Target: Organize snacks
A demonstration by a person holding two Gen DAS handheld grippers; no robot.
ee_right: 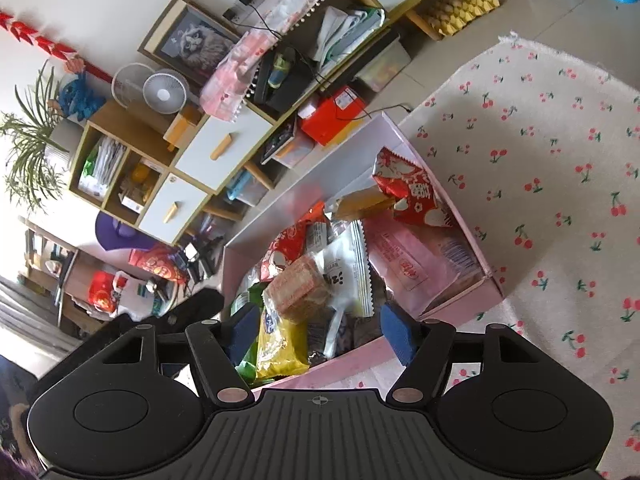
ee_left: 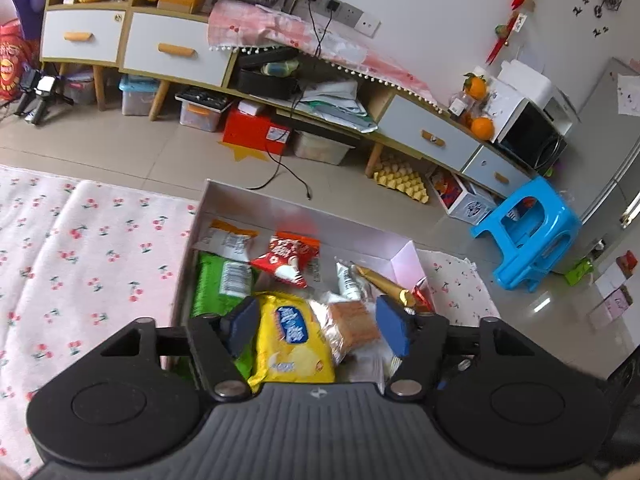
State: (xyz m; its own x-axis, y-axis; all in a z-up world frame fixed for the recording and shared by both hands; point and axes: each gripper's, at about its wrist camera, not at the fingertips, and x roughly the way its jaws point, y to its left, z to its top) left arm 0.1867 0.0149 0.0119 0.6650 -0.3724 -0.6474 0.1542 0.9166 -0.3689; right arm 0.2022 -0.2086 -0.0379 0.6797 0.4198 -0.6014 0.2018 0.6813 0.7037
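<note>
A pale pink box (ee_left: 280, 208) stands on a cherry-print cloth and holds several snack packets. My left gripper (ee_left: 319, 327) hangs open above its near end. Below the gap lie a yellow packet (ee_left: 292, 340) and a clear-wrapped brown biscuit (ee_left: 352, 326); the pads do not press on them. A green packet (ee_left: 218, 284), a red packet (ee_left: 288, 258) and a gold cone (ee_left: 384, 282) lie further in. My right gripper (ee_right: 319, 333) is open over the same box (ee_right: 344, 148), above the yellow packet (ee_right: 280, 344), the brown biscuit (ee_right: 298, 288) and a white packet (ee_right: 346, 276). A pink packet (ee_right: 412, 268) lies at the right wall.
The cherry-print cloth (ee_left: 80, 248) (ee_right: 540, 160) spreads on both sides of the box. Beyond it is tiled floor, then a low cabinet (ee_left: 168, 48) with drawers and bins under it. A blue plastic stool (ee_left: 528, 232) stands to the right on the floor.
</note>
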